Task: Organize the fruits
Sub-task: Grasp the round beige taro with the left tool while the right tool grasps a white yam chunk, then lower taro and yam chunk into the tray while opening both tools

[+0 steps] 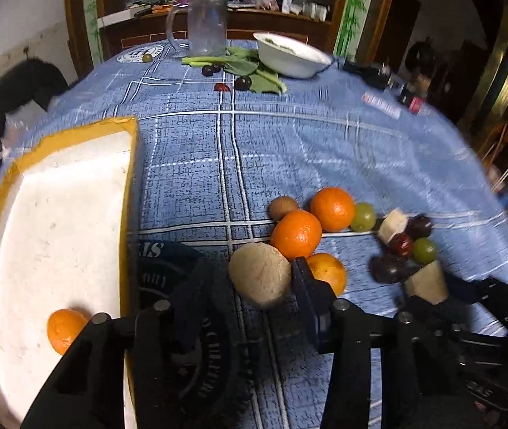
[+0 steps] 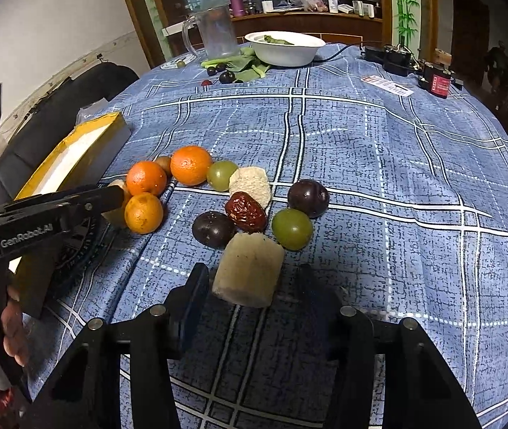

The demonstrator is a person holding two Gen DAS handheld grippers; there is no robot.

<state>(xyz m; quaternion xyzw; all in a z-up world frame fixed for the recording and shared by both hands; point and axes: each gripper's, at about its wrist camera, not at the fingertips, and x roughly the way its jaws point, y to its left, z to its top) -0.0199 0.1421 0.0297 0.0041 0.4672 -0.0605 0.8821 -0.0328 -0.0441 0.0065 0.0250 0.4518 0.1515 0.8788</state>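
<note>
A tan round piece (image 1: 259, 273) lies on the blue cloth between the fingers of my left gripper (image 1: 248, 268). The right finger touches it and the left stands just off it, so the gripper is open. Beside it sit three oranges (image 1: 297, 234) and a kiwi (image 1: 282, 207). The white box with a yellow rim (image 1: 125, 121) on the left holds one orange (image 1: 64, 329). My right gripper (image 2: 253, 275) is open around a pale cylindrical chunk (image 2: 248, 270), with a gap on its right side. Just beyond lie two dark plums (image 2: 213, 228), green grapes (image 2: 291, 228), a red date (image 2: 246, 211) and another pale piece (image 2: 250, 184).
At the far end of the table stand a white bowl (image 2: 284, 50), a clear jug (image 2: 216, 32), green leaves (image 2: 250, 62) and a few small dark fruits (image 2: 225, 77). Black devices and a red box (image 2: 436, 82) sit at the far right. A hand (image 2: 14, 332) holds the left gripper.
</note>
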